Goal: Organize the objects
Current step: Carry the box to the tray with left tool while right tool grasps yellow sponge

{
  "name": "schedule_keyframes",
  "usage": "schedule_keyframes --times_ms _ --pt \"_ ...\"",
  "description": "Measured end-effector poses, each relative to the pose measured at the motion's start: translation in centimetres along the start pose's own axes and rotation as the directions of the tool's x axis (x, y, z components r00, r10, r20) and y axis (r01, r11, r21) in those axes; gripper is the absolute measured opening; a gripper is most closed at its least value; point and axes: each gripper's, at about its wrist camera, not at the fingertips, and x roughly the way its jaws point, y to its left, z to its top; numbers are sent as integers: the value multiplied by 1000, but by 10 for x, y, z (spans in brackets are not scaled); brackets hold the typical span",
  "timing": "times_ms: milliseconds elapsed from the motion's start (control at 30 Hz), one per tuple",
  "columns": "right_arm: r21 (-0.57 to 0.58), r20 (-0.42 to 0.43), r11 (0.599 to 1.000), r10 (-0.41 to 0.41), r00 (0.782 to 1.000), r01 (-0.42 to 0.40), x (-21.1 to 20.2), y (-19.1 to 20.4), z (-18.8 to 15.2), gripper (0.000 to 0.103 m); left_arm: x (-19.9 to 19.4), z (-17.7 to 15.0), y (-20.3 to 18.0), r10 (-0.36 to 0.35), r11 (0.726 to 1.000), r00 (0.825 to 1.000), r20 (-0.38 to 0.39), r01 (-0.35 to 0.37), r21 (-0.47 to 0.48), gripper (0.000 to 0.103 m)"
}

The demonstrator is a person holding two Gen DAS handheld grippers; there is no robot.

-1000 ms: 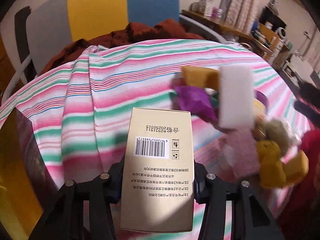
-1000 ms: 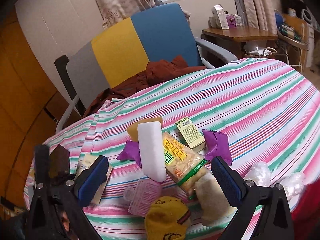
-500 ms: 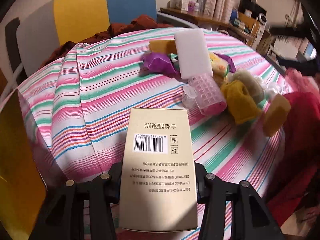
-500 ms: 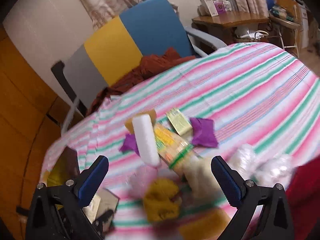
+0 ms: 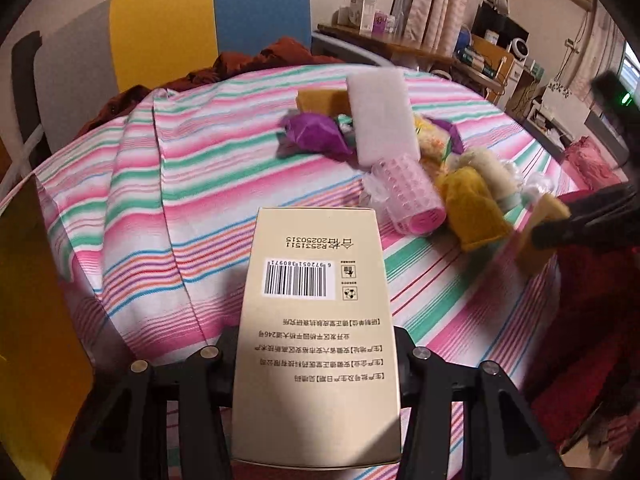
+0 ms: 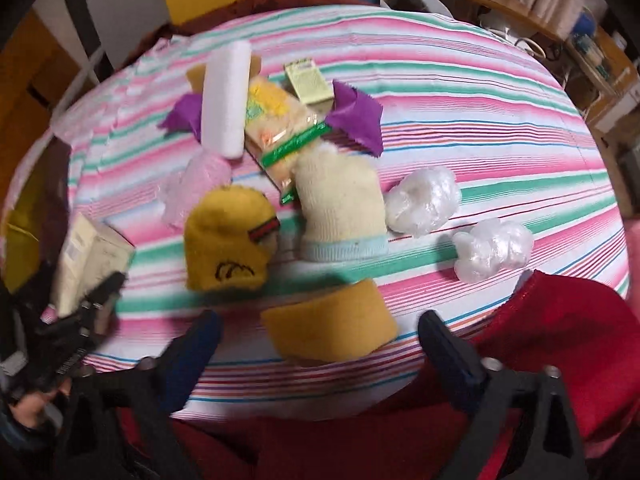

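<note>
My left gripper is shut on a tan carton with a barcode, held above the striped tablecloth. The same carton shows at the left of the right wrist view. My right gripper points steeply down at the table's near edge. Its blue pads stand on either side of a yellow sponge. The jaws are closing, with a gap still showing between each pad and the sponge.
A pile lies mid-table: white foam block, snack packet, purple cloth, small green box, cream knit piece, yellow knit hat. Two plastic wads lie to the right. Red fabric covers the near edge.
My right gripper tipped downward and sank to the yellow sponge at the near edge, and its jaws narrowed. My left gripper drew back from the pile with the carton, then held still.
</note>
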Motion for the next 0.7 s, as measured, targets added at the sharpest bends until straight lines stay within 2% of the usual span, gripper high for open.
schedule_keyframes --times_ms 33,100,300,433,567,600,700 --pt "-5 -8 1000 -13 1000 13 3 0 -1 74 -5 1 0 -2 1000 1000 14 2 -1 51" --pt "-13 -11 999 -46 999 46 7 0 -3 61 -15 3 -1 -6 1000 999 39 6 -2 51" --pt "21 43 999 -43 998 42 1 -6 -8 58 -54 8 4 -11 999 993 118 15 -36 51" --pt "57 135 996 -68 988 61 -24 -8 -7 58 -84 10 21 14 995 984 177 4 -102 51" --pt "40 279 999 -30 960 19 -63 9 -2 58 -114 5 51 72 979 972 223 -26 -204 51" --pt "6 319 1000 2 948 -4 -73 20 0 58 -121 3 60 100 972 968 229 -45 -231 51" --pt "-92 369 994 94 925 -65 -89 54 11 58 -139 -10 91 175 942 957 230 -95 -321 51"
